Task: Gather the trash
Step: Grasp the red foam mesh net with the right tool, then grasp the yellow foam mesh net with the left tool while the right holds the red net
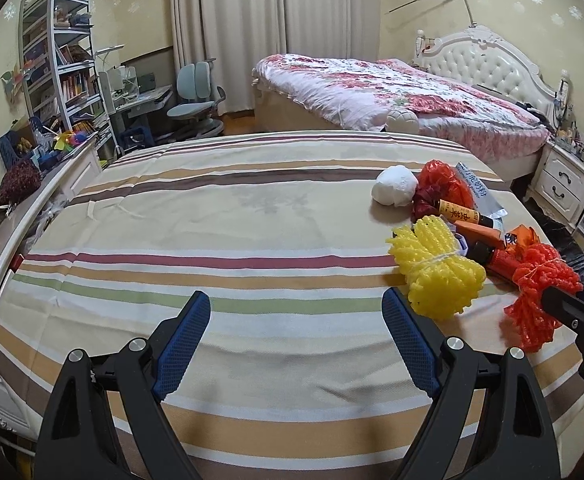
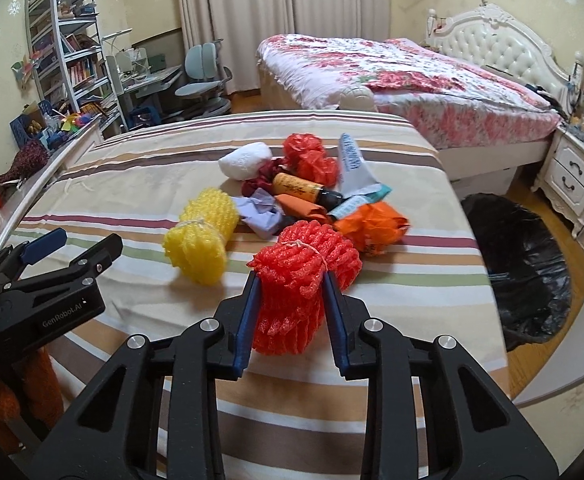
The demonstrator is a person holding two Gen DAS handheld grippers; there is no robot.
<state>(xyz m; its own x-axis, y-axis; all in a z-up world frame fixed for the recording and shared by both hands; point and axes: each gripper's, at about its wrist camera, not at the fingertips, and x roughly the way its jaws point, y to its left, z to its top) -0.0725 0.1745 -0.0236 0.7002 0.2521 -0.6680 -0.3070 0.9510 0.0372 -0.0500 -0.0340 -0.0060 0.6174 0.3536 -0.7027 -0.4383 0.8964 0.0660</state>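
Left gripper body reads "GenRobot.AI"; its fingers spread apart, nothing between them, over the striped bed cover. Just right of it: yellow foam net bundle, tied with string, lying on the cover. Right gripper fingers clamped on the red foam net bundle, at the near edge of the trash pile. Behind it: white wad, orange-labelled bottle with print too small to read, blue-and-white packet with unreadable characters, orange wrapper. Far right, on the floor beside the bed: black trash bag, mouth open.
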